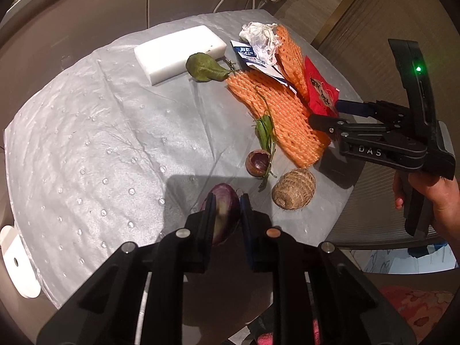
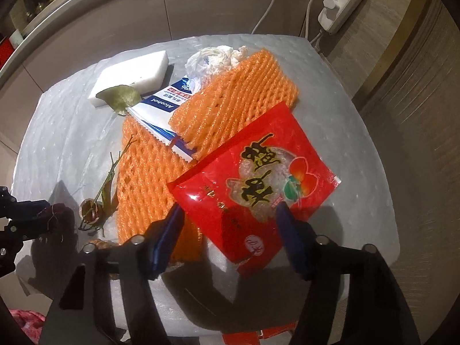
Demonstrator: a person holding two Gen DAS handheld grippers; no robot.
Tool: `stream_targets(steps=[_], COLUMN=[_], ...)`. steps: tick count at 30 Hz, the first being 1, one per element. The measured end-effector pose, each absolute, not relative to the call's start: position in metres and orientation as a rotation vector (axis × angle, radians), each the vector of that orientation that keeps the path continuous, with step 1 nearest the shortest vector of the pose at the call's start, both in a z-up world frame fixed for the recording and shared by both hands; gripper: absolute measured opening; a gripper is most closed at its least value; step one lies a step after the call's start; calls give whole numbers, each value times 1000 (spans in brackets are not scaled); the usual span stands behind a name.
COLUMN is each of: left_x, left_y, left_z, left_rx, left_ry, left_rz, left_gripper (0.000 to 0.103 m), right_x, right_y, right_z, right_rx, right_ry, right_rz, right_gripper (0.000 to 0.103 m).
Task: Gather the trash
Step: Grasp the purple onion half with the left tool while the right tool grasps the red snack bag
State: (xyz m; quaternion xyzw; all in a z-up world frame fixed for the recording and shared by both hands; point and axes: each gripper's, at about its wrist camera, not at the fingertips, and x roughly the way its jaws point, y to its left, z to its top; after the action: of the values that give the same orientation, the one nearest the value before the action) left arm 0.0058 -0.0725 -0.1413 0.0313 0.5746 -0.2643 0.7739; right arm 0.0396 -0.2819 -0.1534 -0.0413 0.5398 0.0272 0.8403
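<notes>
My left gripper (image 1: 227,201) is shut on a purple onion piece (image 1: 224,212) near the front edge of the silver-covered table (image 1: 86,143). A red snack packet (image 2: 253,178) lies flat and unwrinkled, partly on an orange foam net (image 2: 146,178). My right gripper (image 2: 230,210) straddles the packet's lower end with its blue pads (image 2: 172,224) apart, so it is open. From the left wrist view the right gripper (image 1: 325,112) hangs low over the red packet (image 1: 319,89) at the table's right edge.
More trash lies about: a second foam net (image 2: 235,97), crumpled tissue (image 2: 210,59), an alcohol wipe sachet (image 2: 161,109), a leaf (image 1: 204,67), a white block (image 1: 178,53), a shell (image 1: 257,162), a brown root (image 1: 293,192). A power strip (image 2: 342,0) sits behind.
</notes>
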Motion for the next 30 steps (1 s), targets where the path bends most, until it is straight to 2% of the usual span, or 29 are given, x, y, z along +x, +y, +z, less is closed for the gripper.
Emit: stream_targets(steps=[1, 3, 6, 9, 10, 14, 16, 24, 30], left_x=[7, 7, 8, 8, 8, 7, 7, -4, -8], left_y=[-73, -72, -69, -66, -64, -57, -56, -63, -68], left_z=[-141, -140, -140, -141, -142, -146, -149, -155, -161], left_rx=[69, 71, 59, 68, 72, 54, 50, 43, 26], left_ry=[1246, 1246, 1260, 1263, 1266, 1280, 1289, 1321, 1344], left_rz=[-576, -580, -583, -550, -535, -509, -501, -532, -529], left_gripper=[17, 17, 18, 34, 42, 57, 60, 62, 75], right_x=[39, 37, 37, 37, 37, 37, 36, 28, 26], right_y=[-284, -287, -291, -292, -292, -289, -288, -289, -291], right_z=[-154, -153, -148, -144, -143, -137, -135, -118, -107], right_rx=[-80, -65, -31, -8, -1, 14, 22, 54, 59], right_ry=[1142, 1140, 1135, 1130, 1130, 1123, 1121, 1091, 1071], right_rz=[60, 62, 72, 90, 98, 125, 139, 159, 160], right_gripper=[49, 35, 25, 15, 14, 9, 8, 7, 7])
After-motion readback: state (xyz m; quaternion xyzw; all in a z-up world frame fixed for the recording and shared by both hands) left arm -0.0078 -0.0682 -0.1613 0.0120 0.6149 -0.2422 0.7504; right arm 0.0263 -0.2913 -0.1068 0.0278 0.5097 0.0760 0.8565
